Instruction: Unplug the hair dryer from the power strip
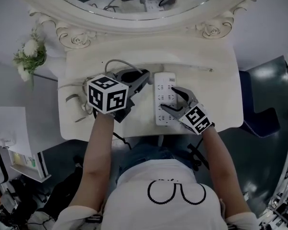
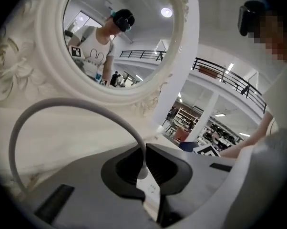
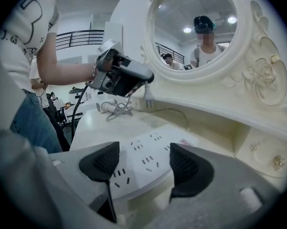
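Note:
My left gripper (image 1: 145,76) is shut on the hair dryer's white plug (image 2: 147,187). A grey cord (image 2: 48,106) loops up from between its pads. In the right gripper view the plug (image 3: 147,95) hangs in the air with its prongs bare, above and beyond the white power strip (image 3: 148,159). The strip (image 1: 163,80) lies lengthwise on the dressing table. My right gripper (image 1: 168,98) stands open over its near half, with sockets showing between the pads. The hair dryer (image 3: 103,108) and its bundled cord lie at the table's far left.
An ornate white mirror (image 1: 134,4) rises behind the cream dressing table (image 1: 206,80). White flowers (image 1: 31,51) stand off the table's left corner. A dark seat (image 1: 261,104) is to the right. A thin wire (image 3: 177,113) runs along the back ledge.

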`<state>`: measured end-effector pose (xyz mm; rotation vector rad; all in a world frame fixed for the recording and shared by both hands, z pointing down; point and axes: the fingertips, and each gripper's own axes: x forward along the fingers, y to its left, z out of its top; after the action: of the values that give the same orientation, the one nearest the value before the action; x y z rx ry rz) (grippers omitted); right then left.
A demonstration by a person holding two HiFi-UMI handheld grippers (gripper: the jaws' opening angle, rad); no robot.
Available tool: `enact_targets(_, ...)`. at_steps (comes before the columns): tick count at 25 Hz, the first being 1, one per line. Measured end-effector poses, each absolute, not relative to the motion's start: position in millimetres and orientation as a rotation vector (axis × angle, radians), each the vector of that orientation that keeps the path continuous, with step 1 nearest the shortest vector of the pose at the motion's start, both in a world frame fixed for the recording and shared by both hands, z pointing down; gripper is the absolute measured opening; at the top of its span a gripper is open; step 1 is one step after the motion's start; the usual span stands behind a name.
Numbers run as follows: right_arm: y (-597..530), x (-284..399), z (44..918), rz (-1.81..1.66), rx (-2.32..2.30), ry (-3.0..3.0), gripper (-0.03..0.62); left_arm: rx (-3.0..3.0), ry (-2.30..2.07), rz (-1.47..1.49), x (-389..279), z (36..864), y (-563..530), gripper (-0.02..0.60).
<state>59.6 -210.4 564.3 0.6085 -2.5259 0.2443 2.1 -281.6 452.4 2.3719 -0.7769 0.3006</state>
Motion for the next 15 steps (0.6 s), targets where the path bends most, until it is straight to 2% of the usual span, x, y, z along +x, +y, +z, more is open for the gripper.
enact_targets(5, -210.0, 58.5, 564.8, 0.247, 0.615, -2.512, 0.325, 2.237, -0.54, 0.583, 7.7, 507.3, -229.3, 0.02)
enact_targets(8, -209.6, 57.5, 563.8, 0.255, 0.628, -2.492, 0.325, 2.167, -0.585, 0.7, 1.1, 539.3, -218.0, 0.021)
enact_targets(11, -209.4, 58.0, 563.9, 0.26, 0.65, -2.473, 0.325, 2.134, -0.722, 0.69, -5.0, 551.1, -227.7, 0.03)
enact_targets(15, -209.8, 60.4, 565.0, 0.24, 0.672, -2.446, 0.326, 2.151, -0.886, 0.907, -14.1, 580.2, -233.3, 0.111)
